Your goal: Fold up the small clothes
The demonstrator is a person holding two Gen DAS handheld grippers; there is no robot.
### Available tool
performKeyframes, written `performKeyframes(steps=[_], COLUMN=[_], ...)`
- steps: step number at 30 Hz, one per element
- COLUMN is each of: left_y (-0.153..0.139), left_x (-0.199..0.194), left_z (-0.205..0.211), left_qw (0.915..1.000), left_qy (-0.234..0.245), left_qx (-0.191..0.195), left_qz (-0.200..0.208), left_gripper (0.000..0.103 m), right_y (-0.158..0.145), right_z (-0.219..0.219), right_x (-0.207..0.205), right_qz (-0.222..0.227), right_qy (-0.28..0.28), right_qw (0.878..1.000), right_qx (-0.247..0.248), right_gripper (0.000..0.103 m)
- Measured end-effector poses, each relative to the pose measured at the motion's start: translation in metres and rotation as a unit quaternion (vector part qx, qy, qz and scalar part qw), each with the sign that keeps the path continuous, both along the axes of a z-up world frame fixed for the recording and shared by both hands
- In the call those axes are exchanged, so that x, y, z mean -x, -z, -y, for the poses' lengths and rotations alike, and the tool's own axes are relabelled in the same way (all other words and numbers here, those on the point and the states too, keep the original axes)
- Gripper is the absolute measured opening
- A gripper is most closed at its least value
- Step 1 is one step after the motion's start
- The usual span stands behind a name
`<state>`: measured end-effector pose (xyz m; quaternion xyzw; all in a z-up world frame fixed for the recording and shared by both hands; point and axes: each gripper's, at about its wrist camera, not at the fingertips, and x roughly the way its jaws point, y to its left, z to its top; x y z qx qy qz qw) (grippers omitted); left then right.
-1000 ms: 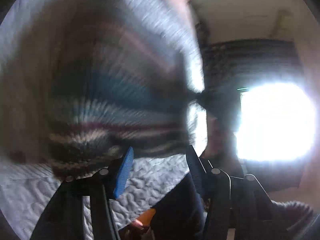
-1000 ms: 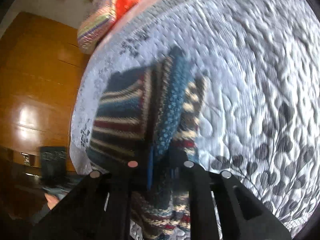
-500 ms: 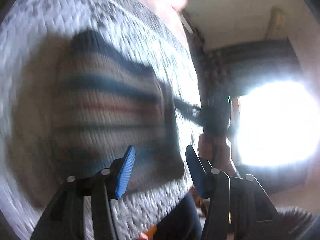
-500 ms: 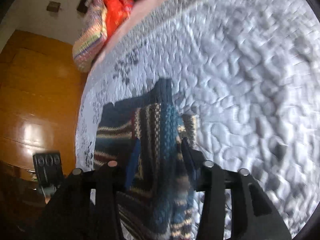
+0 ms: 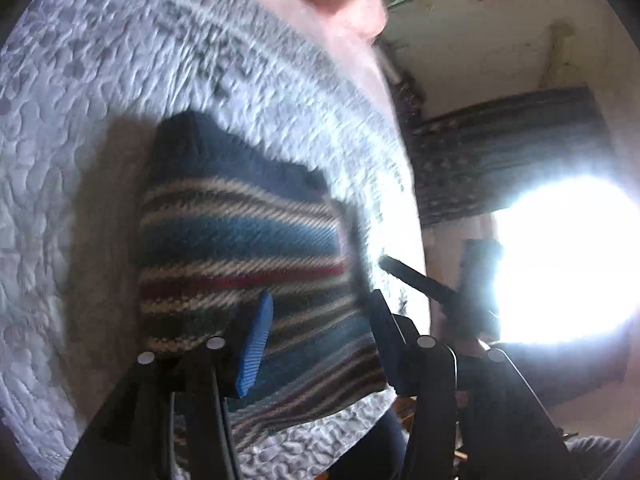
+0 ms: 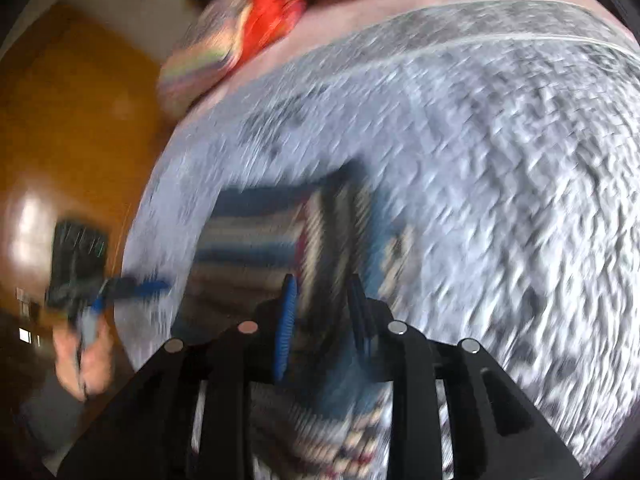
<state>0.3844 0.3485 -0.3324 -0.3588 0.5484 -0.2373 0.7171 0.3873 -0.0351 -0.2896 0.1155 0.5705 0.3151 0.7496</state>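
A small striped knit garment (image 5: 240, 240), in navy, teal, cream and dark red, lies folded on the white quilted bedspread (image 5: 80, 80). My left gripper (image 5: 320, 320) hovers just over its near edge, open, with nothing between its blue pads. The right wrist view is blurred. There the same garment (image 6: 260, 232) lies ahead of my right gripper (image 6: 322, 308), which is open with the cloth showing in its gap, below and beyond it. The right gripper (image 5: 420, 280) reaches in from the right in the left view. The left gripper (image 6: 120, 286) shows at the bed's left edge, held by a hand (image 6: 84, 360).
A pile of bright folded blankets (image 6: 224, 48) sits at the far end of the bed. An orange-brown wooden wardrobe (image 6: 60, 140) stands beside it. A glaring window (image 5: 560, 260) washes out the right of the left view. Bare quilt (image 6: 500, 200) spreads to the right.
The right gripper opened, let go of the garment and drew back. The garment went from hanging to lying flat on the bed. The left gripper stayed open and came closer over it.
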Motion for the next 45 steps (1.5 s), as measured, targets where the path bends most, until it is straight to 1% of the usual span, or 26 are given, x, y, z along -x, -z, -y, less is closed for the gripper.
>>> performKeyframes(steps=[1, 2, 4, 7, 9, 10, 12, 15, 16, 18, 21, 24, 25, 27, 31, 33, 34, 35, 36, 37, 38, 39, 40, 43, 44, 45], left_y=[0.006, 0.019, 0.029, 0.010, -0.013, -0.014, -0.002, 0.015, 0.014, -0.009, -0.018, 0.012, 0.024, 0.038, 0.009, -0.012, -0.025, -0.034, -0.048, -0.059, -0.070, -0.089, -0.099, -0.139, -0.146, -0.159], left_x=[0.000, 0.003, 0.006, 0.013, 0.028, 0.032, 0.042, 0.049, 0.047, 0.054, 0.074, 0.085, 0.088, 0.094, 0.114, 0.130, 0.141, 0.150, 0.164, 0.177, 0.186, 0.207, 0.218, 0.261, 0.266, 0.277], left_z=[0.004, 0.004, 0.005, 0.002, 0.008, 0.014, 0.024, 0.036, 0.040, 0.041, 0.037, 0.042, 0.045, 0.050, 0.045, 0.041, 0.040, 0.040, 0.045, 0.049, 0.056, 0.065, 0.069, 0.086, 0.086, 0.090], left_qw=[0.9995, 0.9982, 0.9977, 0.9986, 0.9992, 0.9985, 0.9943, 0.9902, 0.9892, 0.9907, 0.9909, 0.9874, 0.9858, 0.9860, 0.9889, 0.9871, 0.9851, 0.9822, 0.9743, 0.9683, 0.9607, 0.9451, 0.9368, 0.8980, 0.8930, 0.8927], left_qy=[0.005, 0.013, 0.013, 0.002, 0.022, 0.033, 0.052, 0.062, 0.061, 0.059, 0.053, 0.057, 0.059, 0.057, 0.021, 0.000, -0.013, -0.020, -0.025, -0.026, -0.030, -0.038, -0.040, -0.062, -0.070, -0.079], left_qx=[-0.028, -0.051, -0.058, -0.047, -0.033, -0.042, -0.093, -0.125, -0.133, -0.120, -0.120, -0.147, -0.156, -0.154, -0.146, -0.160, -0.171, -0.187, -0.223, -0.247, -0.274, -0.321, -0.342, -0.424, -0.433, -0.431], left_qz=[-0.015, -0.030, -0.031, -0.023, 0.007, 0.012, -0.001, -0.007, -0.004, 0.022, 0.031, -0.009, -0.021, -0.028, -0.017, -0.003, 0.003, 0.008, 0.020, 0.029, 0.036, 0.051, 0.063, 0.099, 0.102, 0.108], left_gripper=[0.050, 0.042, 0.035, 0.042, 0.043, 0.044, 0.043, 0.032, 0.033, 0.044, 0.047, 0.047, 0.047, 0.047, 0.055, 0.064, 0.072, 0.079, 0.081, 0.090, 0.091, 0.091, 0.091, 0.091, 0.091, 0.091], right_y=[0.010, 0.023, 0.044, 0.019, -0.003, -0.008, 0.002, 0.033, 0.029, 0.013, -0.011, 0.008, 0.026, 0.044, 0.016, -0.001, -0.011, -0.019, -0.024, -0.033, -0.043, -0.053, -0.065, -0.097, -0.108, -0.119], right_z=[-0.005, -0.007, -0.004, -0.002, 0.001, -0.003, -0.004, -0.003, -0.002, -0.004, 0.000, -0.005, -0.008, -0.007, 0.003, 0.012, 0.017, 0.020, 0.022, 0.025, 0.025, 0.026, 0.027, 0.021, 0.019, 0.019], right_x=[0.007, 0.011, 0.015, 0.026, 0.044, 0.052, 0.062, 0.066, 0.066, 0.070, 0.088, 0.097, 0.102, 0.105, 0.113, 0.123, 0.133, 0.141, 0.148, 0.161, 0.173, 0.184, 0.198, 0.243, 0.258, 0.269], right_qz=[-0.010, -0.017, -0.024, -0.010, 0.004, 0.008, 0.008, 0.002, 0.002, 0.010, 0.029, 0.013, 0.010, 0.009, 0.016, 0.025, 0.031, 0.032, 0.034, 0.040, 0.048, 0.059, 0.073, 0.109, 0.125, 0.139], right_qy=[-0.016, -0.021, -0.024, -0.026, -0.042, -0.058, -0.072, -0.074, -0.070, -0.063, -0.061, -0.069, -0.074, -0.076, -0.050, -0.038, -0.028, -0.023, -0.017, -0.004, 0.008, 0.018, 0.027, 0.047, 0.057, 0.067], right_qw=[1.000, 0.998, 0.995, 0.996, 0.997, 0.996, 0.992, 0.989, 0.989, 0.991, 0.991, 0.988, 0.983, 0.979, 0.987, 0.987, 0.988, 0.989, 0.989, 0.988, 0.987, 0.986, 0.984, 0.971, 0.965, 0.961], right_qx=[0.025, 0.057, 0.091, 0.082, 0.070, 0.071, 0.103, 0.130, 0.129, 0.121, 0.114, 0.137, 0.170, 0.189, 0.153, 0.152, 0.148, 0.146, 0.146, 0.151, 0.155, 0.158, 0.161, 0.206, 0.222, 0.228], right_gripper=[0.023, 0.019, 0.019, 0.021, 0.021, 0.021, 0.017, 0.016, 0.016, 0.017, 0.018, 0.018, 0.019, 0.023, 0.023, 0.026, 0.027, 0.035, 0.044, 0.066, 0.083, 0.088, 0.091, 0.094, 0.095, 0.096])
